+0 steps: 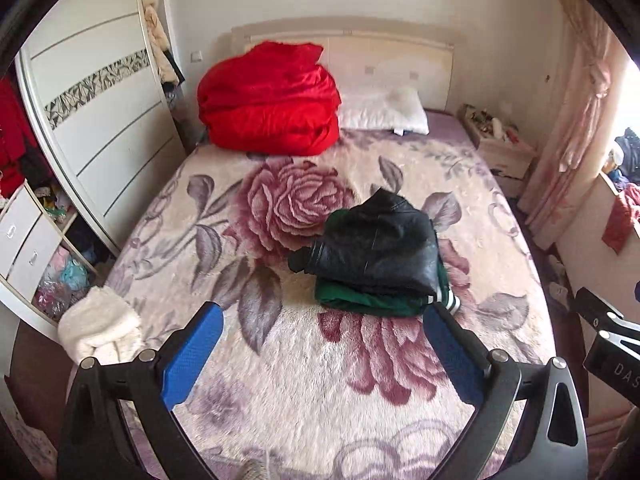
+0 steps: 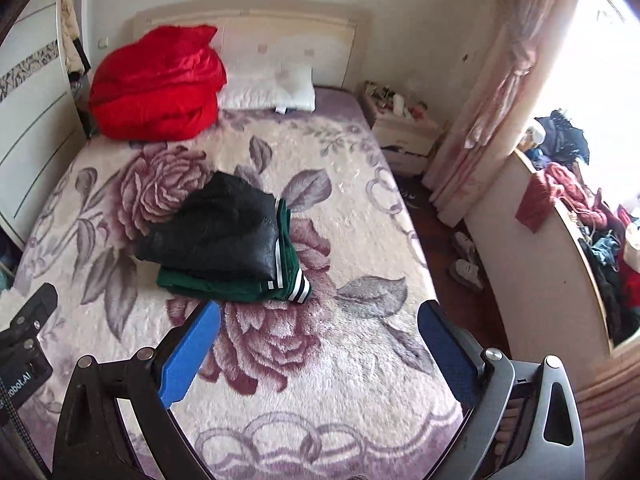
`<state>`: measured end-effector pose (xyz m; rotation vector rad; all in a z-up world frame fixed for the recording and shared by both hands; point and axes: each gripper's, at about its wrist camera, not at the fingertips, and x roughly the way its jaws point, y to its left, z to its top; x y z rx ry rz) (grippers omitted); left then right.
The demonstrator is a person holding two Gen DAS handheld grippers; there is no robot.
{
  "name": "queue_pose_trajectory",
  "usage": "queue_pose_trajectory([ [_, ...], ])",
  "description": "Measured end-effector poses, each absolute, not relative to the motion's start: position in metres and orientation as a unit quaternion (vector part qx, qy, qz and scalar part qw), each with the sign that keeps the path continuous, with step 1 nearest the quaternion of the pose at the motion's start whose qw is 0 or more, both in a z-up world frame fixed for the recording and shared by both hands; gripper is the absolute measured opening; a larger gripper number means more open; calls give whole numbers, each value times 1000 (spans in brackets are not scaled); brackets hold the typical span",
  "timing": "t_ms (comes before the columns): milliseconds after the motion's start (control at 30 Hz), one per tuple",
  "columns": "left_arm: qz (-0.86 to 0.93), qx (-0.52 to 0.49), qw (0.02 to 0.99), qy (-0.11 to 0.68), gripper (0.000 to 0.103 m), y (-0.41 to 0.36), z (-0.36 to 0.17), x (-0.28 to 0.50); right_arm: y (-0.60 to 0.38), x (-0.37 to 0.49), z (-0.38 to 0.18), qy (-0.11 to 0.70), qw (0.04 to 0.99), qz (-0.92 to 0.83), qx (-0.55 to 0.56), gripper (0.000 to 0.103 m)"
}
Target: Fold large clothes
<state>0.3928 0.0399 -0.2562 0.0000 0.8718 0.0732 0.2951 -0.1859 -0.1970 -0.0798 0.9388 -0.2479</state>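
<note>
A folded black leather jacket point(image 1: 380, 244) lies atop a folded green garment point(image 2: 224, 284) mid-bed point(image 1: 304, 400), both grippers' fingers point(image 1: 192, 354) spread wide, empty.

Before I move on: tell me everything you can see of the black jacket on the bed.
The black jacket is folded into a compact bundle with a slightly shiny, leather-like surface. It lies on top of a folded green garment with white stripes at one edge, near the middle of the floral blanket. A cuffed sleeve end sticks out to the left, onto the blanket. The collar end points toward the headboard. Both the left gripper and right gripper are open and clear of it.
</note>
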Motion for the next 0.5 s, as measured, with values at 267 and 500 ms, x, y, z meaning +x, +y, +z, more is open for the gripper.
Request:
queue_pose_trajectory([
  [267, 35, 5, 923, 384, 102, 43, -170, 302, -180, 188, -93, 410, 904, -119, -35, 100],
  [500, 34, 2, 923, 383, 102, 39, -125, 238, -174, 101, -24, 382, 918, -101, -27, 100],
])
